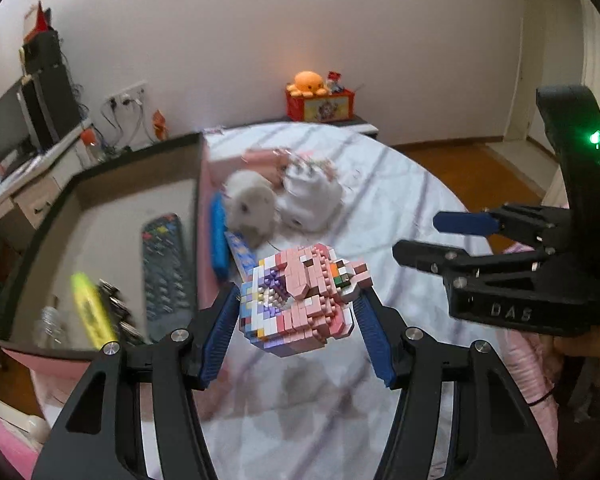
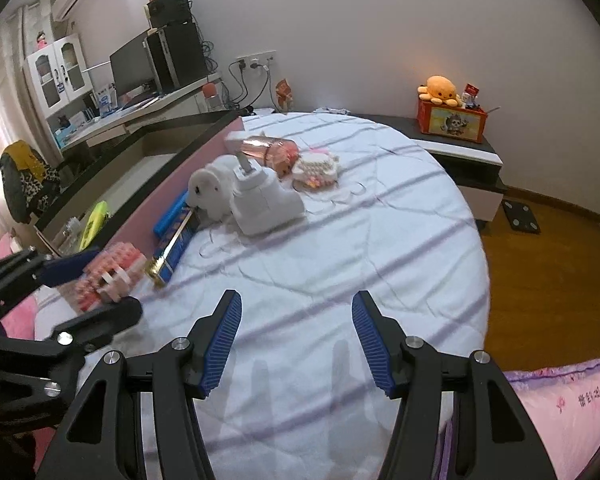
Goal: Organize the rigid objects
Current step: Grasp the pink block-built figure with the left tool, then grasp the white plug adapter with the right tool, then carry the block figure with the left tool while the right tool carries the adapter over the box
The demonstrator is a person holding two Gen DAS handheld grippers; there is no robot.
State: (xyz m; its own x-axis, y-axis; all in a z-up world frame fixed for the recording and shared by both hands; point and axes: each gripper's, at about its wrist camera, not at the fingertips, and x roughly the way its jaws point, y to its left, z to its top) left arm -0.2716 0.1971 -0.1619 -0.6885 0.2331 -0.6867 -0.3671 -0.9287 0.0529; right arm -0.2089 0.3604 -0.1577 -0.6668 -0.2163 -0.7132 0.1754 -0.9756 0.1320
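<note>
**Pink brick model clamped in the left gripper above the bed**

Black, blue-padded fingers of the left gripper (image 1: 298,316) press on both sides of a pink, white and purple toy-brick block model (image 1: 300,300), holding it clear of the white striped bedsheet (image 1: 400,184). One blue pad (image 1: 220,336) lies flat against the model's left face; the other meets its right edge. From the right wrist view the same model (image 2: 108,276) sits between those fingers at the bed's left edge, just beside a blue and gold box (image 2: 176,244).

Over the bare sheet, the right gripper (image 2: 296,340) hangs with its jaws half apart and nothing between them, touching nothing.

Farther up the bed lie a white plush animal (image 2: 208,192), a white boxy plastic appliance (image 2: 264,204) and a clear pink bottle (image 2: 268,150), close together. Left of the bed, a dark tray (image 1: 100,200) holds a black remote control (image 1: 166,272).
</note>
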